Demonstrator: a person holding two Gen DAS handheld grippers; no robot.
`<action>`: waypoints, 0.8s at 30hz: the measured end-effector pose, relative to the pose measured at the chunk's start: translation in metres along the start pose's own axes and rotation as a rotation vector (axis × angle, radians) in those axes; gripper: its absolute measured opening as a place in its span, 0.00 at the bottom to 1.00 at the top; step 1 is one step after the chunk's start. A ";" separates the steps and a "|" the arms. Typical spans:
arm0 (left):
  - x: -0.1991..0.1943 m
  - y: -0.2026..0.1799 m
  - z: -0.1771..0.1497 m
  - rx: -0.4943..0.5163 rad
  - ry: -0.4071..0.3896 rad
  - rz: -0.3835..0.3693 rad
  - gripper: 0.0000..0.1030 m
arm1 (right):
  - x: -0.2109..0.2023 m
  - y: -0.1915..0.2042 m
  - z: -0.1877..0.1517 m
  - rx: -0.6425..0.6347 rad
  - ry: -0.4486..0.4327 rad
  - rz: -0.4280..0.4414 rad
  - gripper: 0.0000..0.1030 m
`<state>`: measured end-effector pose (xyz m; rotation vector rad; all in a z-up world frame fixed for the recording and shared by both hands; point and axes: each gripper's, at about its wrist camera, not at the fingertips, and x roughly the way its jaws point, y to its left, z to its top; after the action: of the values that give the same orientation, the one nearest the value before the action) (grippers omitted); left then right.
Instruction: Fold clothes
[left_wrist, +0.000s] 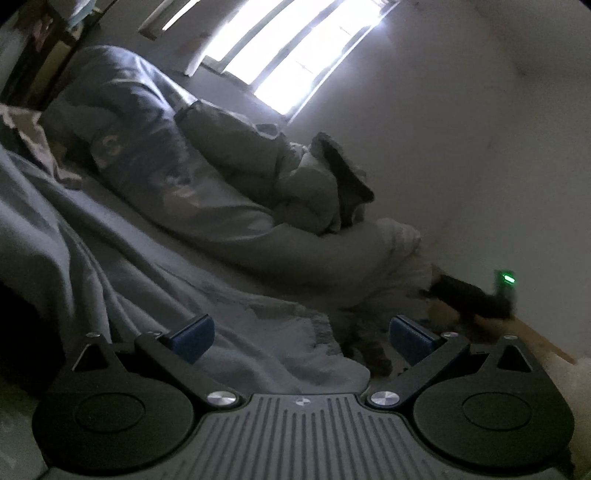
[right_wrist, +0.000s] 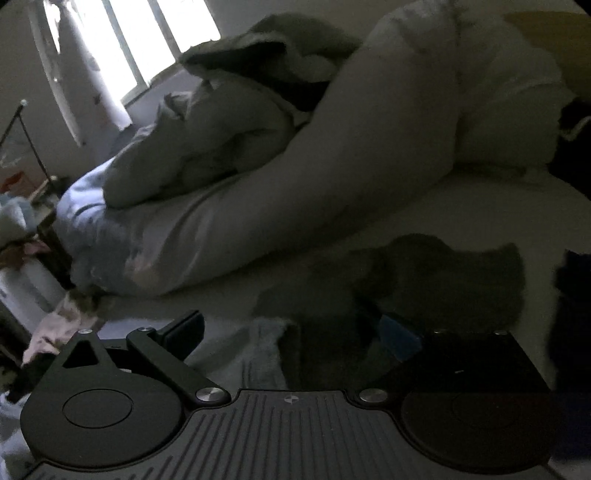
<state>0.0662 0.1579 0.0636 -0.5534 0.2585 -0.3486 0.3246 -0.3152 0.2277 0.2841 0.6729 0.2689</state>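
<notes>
Left gripper (left_wrist: 301, 338) jaws wide over grey-blue garment (left_wrist: 110, 280), right gripper (right_wrist: 295, 332) jaws wide above dark cloth (right_wrist: 424, 280), rumpled bedding (right_wrist: 332, 166) behind

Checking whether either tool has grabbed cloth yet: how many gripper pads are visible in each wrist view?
2 per view. Left gripper: pads at left and right, apart. Right gripper: pads at left and right, apart, dim.

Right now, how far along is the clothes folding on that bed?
Barely started, it seems. No folded garment shows in either view. The blue-grey cloth lies spread and rumpled on the bed, running under the open left gripper. The right gripper, also open, hovers over a dark crumpled garment. Both still need grasping and folding. The heaped duvet behind looks untouched.
</notes>
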 end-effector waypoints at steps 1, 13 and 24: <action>0.000 0.000 0.000 -0.004 -0.001 0.000 1.00 | -0.014 -0.003 -0.011 -0.004 -0.011 -0.002 0.99; -0.011 -0.009 0.002 -0.047 -0.029 -0.052 1.00 | -0.061 0.026 -0.206 0.074 0.128 0.033 0.99; -0.009 0.000 0.005 -0.118 -0.056 -0.054 1.00 | -0.028 0.030 -0.216 0.049 0.255 0.006 0.27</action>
<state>0.0594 0.1637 0.0688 -0.6858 0.2116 -0.3712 0.1603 -0.2598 0.0926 0.3009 0.9317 0.2975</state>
